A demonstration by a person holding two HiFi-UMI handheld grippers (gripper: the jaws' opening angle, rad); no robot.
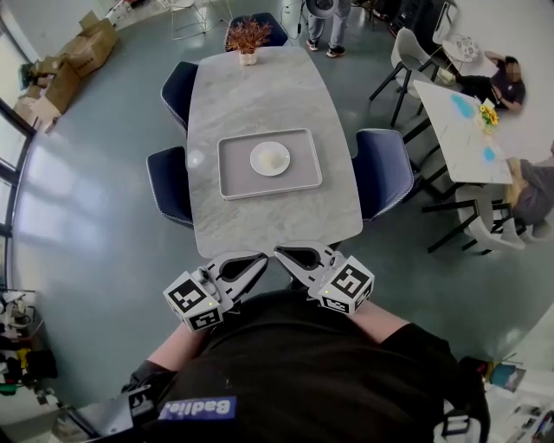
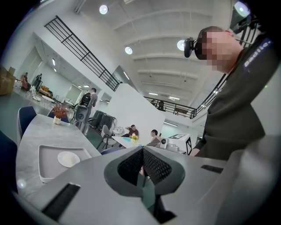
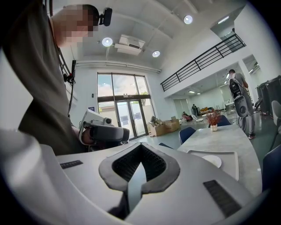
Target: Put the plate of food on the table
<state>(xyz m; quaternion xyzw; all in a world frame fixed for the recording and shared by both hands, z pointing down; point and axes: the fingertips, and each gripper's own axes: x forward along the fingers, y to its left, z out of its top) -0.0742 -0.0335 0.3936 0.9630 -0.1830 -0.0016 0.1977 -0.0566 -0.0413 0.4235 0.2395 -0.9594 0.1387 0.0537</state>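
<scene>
A white plate (image 1: 270, 158) lies on a grey tray (image 1: 232, 178) in the middle of the marble table (image 1: 260, 86). Both grippers hang at the table's near edge, close to the person's body, tips pointed toward each other. My left gripper (image 1: 260, 258) is shut with nothing between its pads. My right gripper (image 1: 280, 253) is shut and empty too. The left gripper view shows its closed jaws (image 2: 141, 169), with the plate (image 2: 68, 158) and tray (image 2: 47, 165) off to the left. From the right gripper (image 3: 139, 163), the plate (image 3: 212, 161) and tray (image 3: 230, 161) lie to the right.
Blue chairs (image 1: 383, 171) (image 1: 168, 182) flank the table, and a small potted plant (image 1: 248, 38) stands at its far end. A second white table (image 1: 459, 130) with seated people is at the right. A standing person (image 1: 326, 26) is beyond the far end. Cardboard boxes (image 1: 74, 60) lie at the far left.
</scene>
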